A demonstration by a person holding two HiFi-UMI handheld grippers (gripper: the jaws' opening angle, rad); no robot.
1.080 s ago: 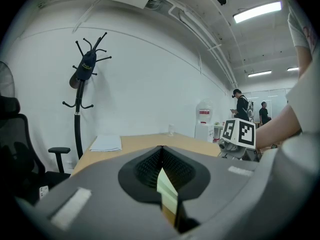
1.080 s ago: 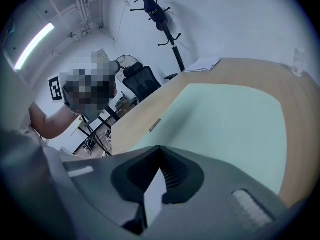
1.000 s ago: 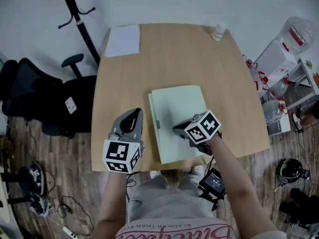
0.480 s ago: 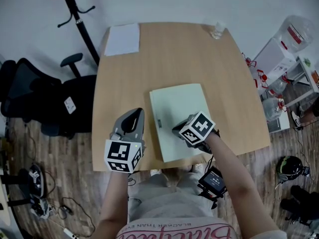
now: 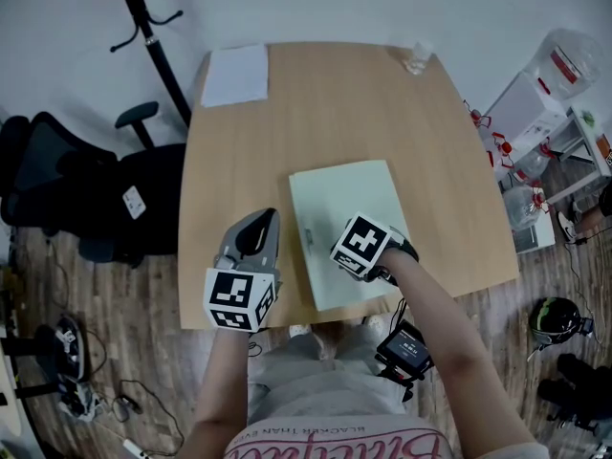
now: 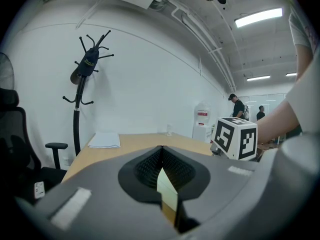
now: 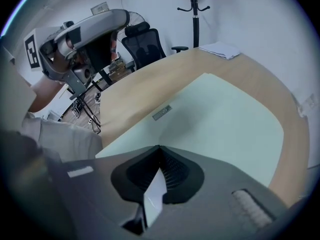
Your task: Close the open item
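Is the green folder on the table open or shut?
Shut: the green folder lies flat as one slab, no cover raised, no inner pages showing.

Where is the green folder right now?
In the head view the green folder lies flat on the table's near half, slightly right of centre. The right gripper is over its near part, and the left gripper is just left of it.
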